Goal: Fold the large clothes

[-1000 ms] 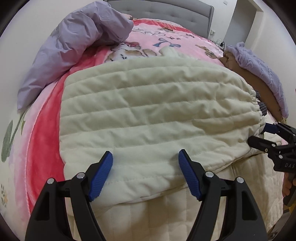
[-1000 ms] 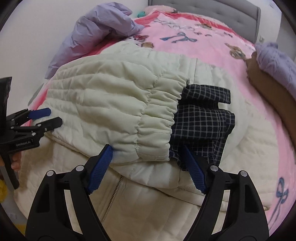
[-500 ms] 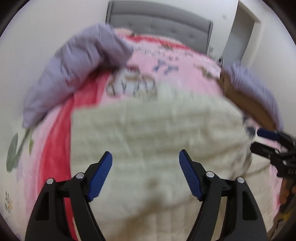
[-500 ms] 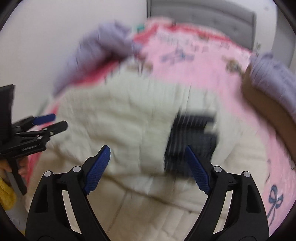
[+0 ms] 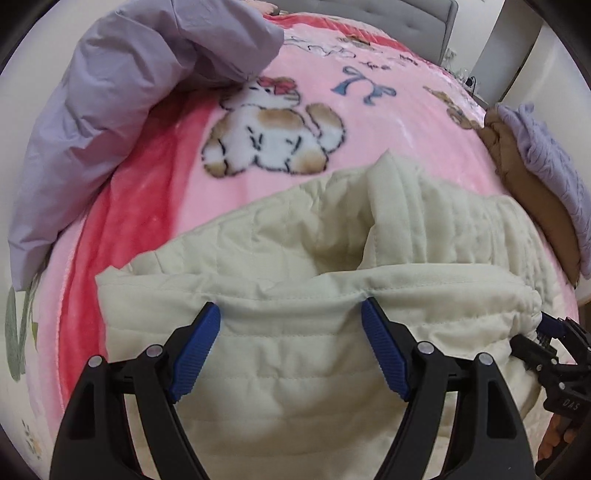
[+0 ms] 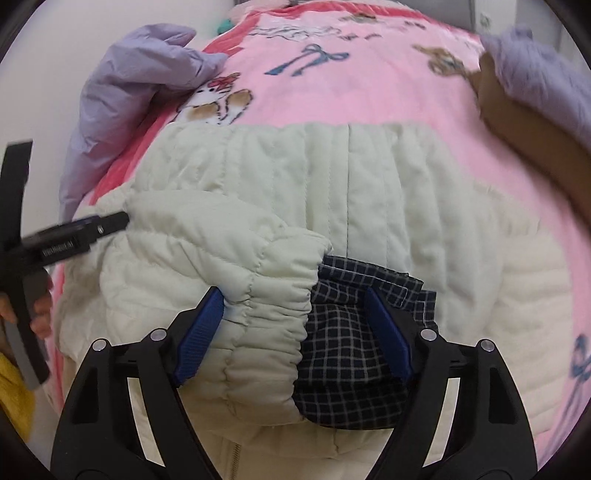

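Observation:
A cream quilted jacket [image 5: 424,229] lies spread on the bed, one sleeve [image 5: 295,354] folded across it. My left gripper [image 5: 290,310] stands open, pointing steeply down, its blue pads at the sleeve's far folded edge. The collar [image 5: 384,192] sticks up beyond. My right gripper [image 6: 293,299] straddles the gathered cuff [image 6: 273,314] and the dark checked lining [image 6: 347,350]. Its jaws are closing, wide apart, with cuff and lining between them. Each gripper also shows in the other's view: the right gripper [image 5: 535,334] at the cuff end, the left gripper [image 6: 110,223] at the sleeve's left end.
A pink cartoon-print blanket [image 5: 332,122] covers the bed. A bunched lilac duvet [image 5: 129,92] lies at the left, brown and lilac folded clothes [image 5: 535,177] at the right. A grey headboard [image 5: 406,14] stands behind. A person's hand [image 6: 40,310] and something yellow [image 6: 14,387] show at the left.
Both grippers have moved forward over the sleeve. The left pads went from its near edge to its far fold, uncovering the collar. The cuff now lies deeper between the right jaws.

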Tool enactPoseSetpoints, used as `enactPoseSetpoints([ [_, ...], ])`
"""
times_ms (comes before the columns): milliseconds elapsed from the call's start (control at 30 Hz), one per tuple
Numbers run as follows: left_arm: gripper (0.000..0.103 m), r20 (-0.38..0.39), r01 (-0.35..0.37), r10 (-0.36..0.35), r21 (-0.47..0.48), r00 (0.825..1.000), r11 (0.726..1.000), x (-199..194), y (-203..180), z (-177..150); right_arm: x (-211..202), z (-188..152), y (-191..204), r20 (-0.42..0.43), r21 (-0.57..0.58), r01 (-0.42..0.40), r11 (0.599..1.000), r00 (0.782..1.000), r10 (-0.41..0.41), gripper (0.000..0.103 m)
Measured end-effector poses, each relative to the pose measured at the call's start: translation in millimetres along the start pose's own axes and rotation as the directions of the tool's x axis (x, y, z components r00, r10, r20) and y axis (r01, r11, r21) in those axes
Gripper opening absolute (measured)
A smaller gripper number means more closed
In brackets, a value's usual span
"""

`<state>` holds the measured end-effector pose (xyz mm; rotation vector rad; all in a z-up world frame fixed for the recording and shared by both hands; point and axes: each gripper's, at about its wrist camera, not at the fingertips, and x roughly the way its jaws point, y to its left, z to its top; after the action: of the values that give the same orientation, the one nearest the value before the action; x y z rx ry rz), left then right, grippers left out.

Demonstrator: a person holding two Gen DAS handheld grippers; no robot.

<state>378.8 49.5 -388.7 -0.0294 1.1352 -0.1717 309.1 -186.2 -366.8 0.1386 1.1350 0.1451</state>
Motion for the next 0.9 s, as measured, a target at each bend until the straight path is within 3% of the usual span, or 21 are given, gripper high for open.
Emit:
enactPoseSetpoints([
  [367,0.078,0.022,-0.036,0.036,-0.007,0.999,0.999,10.4,-0.7,-7.8,17.3,4.8,1.2,-0.017,-0.048,0.001,0.999,1.0,-0.001,0.081],
  [500,0.079,0.1,-0.063,0.063,0.0,0.993,0.998,-3.7,-4.6,-13.5,17.0,7.2,-0.7,-0.029,-0.03,-0.007,1.0,1.0,0.006,0.083],
  [567,0.08,0.173,-0.078,0.078,-0.006,0.982,0.997,-23.1,-5.5,-21.8,5.8,7.9,-2.8,-0.009,-0.018,-0.027,0.999,1.0,0.027,0.083],
  [667,0.089,0.27,-0.064,0.065,-0.014,0.961,0.998,-58.4,-5.4,-43.0,-28.8,-2.7,-13.1,0.068,0.031,-0.091,0.995,0.994,0.089,0.087],
  [733,0.09,0.313,-0.051,0.054,-0.018,0.948,0.999,-83.8,-2.0,-67.7,-53.6,-18.4,-20.7,0.12,0.053,-0.093,0.994,0.989,0.086,0.09],
  [900,0.091,0.259,-0.057,0.059,-0.015,0.964,0.998,-122.2,15.6,-133.3,-104.4,-81.5,-39.2,0.137,0.069,-0.019,0.997,0.99,0.009,0.09],
])
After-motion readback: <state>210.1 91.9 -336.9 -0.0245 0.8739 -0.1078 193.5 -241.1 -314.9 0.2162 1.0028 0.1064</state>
